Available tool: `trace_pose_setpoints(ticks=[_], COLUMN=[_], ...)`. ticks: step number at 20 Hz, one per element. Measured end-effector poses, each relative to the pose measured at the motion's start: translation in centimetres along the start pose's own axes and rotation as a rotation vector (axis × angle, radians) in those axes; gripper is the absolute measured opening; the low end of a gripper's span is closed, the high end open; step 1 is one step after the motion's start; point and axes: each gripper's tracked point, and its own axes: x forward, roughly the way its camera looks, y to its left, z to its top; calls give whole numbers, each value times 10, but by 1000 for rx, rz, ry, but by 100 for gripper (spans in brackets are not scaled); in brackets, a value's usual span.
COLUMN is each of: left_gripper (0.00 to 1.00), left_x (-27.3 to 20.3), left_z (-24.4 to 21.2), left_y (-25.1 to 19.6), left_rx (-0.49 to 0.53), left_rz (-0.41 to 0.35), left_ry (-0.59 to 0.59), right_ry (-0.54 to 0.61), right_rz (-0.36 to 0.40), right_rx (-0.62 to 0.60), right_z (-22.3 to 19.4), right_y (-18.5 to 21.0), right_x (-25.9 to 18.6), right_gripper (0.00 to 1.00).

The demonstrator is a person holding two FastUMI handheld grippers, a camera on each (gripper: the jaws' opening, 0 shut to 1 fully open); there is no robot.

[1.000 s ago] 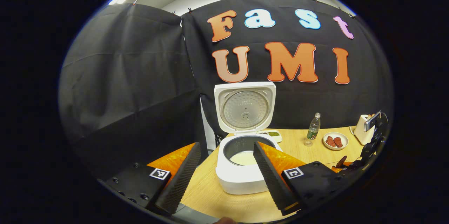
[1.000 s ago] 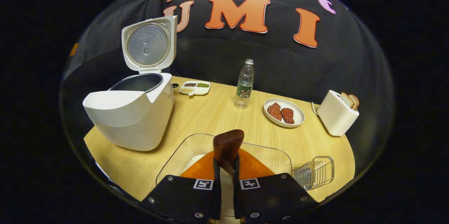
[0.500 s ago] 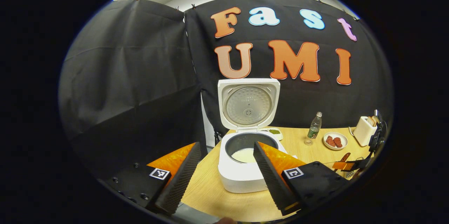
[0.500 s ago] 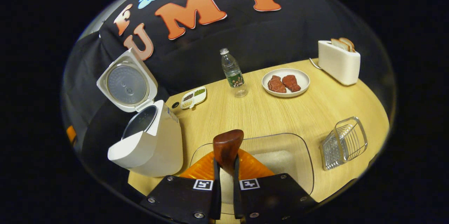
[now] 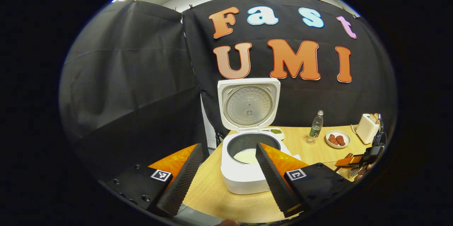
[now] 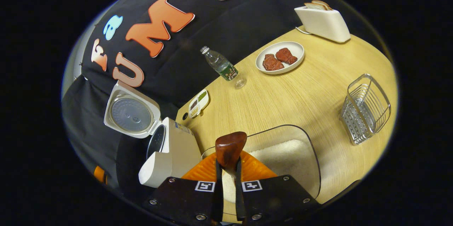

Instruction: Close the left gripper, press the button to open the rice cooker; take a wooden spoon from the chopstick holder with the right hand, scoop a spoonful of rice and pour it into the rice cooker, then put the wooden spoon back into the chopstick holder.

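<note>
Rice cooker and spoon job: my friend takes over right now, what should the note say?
Left gripper: open, holding nothing, facing the white rice cooker, lid up, white rice already in its dark pot.
Right gripper: shut on the dark brown wooden spoon, above the clear container of rice.
Wire chopstick holder: on the wooden table, right of the container.
Done: lid opened, spoon taken.
Left: I cannot tell whether this spoonful is poured yet; if not, scoop and pour it into the cooker. Then put the spoon back in the holder.
</note>
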Motion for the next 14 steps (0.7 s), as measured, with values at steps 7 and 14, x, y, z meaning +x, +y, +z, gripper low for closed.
trace_pose_setpoints(ticks=[7,14], left_gripper=[100,98], left_x=[-1,-6], left_z=[0,9], left_y=[1,-9], left_rx=[-2,31], left_rz=[8,-21], left_ry=[6,-2], right_ry=[45,58], right_rz=[58,104], right_rx=[228,317], right_z=[1,1], right_y=[-13,-21], right_x=[4,4], right_gripper=[13,13])
